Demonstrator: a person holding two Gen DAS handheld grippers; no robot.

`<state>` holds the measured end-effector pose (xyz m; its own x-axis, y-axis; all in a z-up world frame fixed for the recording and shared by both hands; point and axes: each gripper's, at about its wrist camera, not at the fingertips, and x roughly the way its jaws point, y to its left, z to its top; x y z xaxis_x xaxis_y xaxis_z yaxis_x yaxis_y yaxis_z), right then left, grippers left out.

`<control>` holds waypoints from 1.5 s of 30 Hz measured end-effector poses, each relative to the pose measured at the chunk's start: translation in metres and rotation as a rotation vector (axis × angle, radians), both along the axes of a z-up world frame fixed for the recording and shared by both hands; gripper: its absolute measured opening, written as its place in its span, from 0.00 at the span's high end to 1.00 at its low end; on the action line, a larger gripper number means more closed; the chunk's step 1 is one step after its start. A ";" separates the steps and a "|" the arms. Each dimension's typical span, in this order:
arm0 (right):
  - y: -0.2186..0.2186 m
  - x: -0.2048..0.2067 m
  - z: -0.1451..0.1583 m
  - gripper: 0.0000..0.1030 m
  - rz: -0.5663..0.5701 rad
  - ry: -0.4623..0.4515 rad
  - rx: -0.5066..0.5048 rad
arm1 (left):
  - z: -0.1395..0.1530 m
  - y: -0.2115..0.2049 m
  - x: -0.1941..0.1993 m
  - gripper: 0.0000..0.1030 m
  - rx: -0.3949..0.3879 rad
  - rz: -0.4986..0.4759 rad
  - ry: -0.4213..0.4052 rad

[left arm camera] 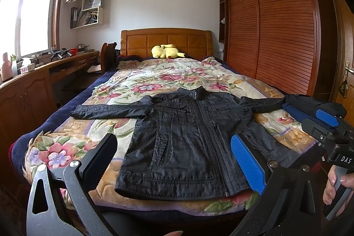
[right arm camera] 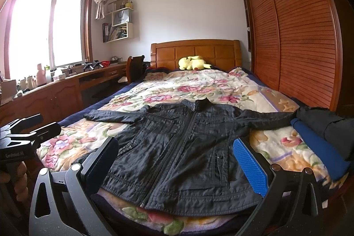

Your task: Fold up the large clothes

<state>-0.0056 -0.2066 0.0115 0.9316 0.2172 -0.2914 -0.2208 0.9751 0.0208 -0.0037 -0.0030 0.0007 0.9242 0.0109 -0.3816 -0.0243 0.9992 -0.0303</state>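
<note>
A black zip jacket (left arm camera: pixel 188 138) lies flat, front up, on the floral blanket, both sleeves spread sideways, hem toward me; it also shows in the right wrist view (right arm camera: pixel 183 152). My left gripper (left arm camera: pixel 174 160) is open and empty, held above the hem near the bed's foot. My right gripper (right arm camera: pixel 177 165) is open and empty too, over the hem. The right gripper also shows at the right edge of the left wrist view (left arm camera: pixel 329 123), and the left gripper at the left edge of the right wrist view (right arm camera: pixel 28 127).
The bed (left arm camera: pixel 66 147) has a wooden headboard with a yellow plush toy (left arm camera: pixel 166 51). Dark and blue folded clothes (right arm camera: pixel 318 136) lie at the bed's right edge. A slatted wardrobe (left arm camera: pixel 276 25) stands to the right, a wooden desk (left arm camera: pixel 33 85) with clutter to the left.
</note>
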 end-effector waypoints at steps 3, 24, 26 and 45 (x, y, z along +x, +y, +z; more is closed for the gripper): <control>0.000 0.000 0.001 0.00 0.001 0.002 0.004 | 0.000 0.002 -0.001 0.00 -0.005 -0.006 0.002; 0.000 -0.003 0.000 0.00 0.007 -0.010 0.011 | 0.002 0.009 -0.007 0.00 -0.002 -0.005 -0.003; 0.000 -0.004 0.000 0.00 0.007 -0.011 0.012 | 0.002 0.009 -0.007 0.00 -0.001 -0.005 -0.003; 0.003 0.003 -0.004 0.00 0.015 0.005 0.006 | -0.002 0.014 0.002 0.00 0.001 0.009 0.022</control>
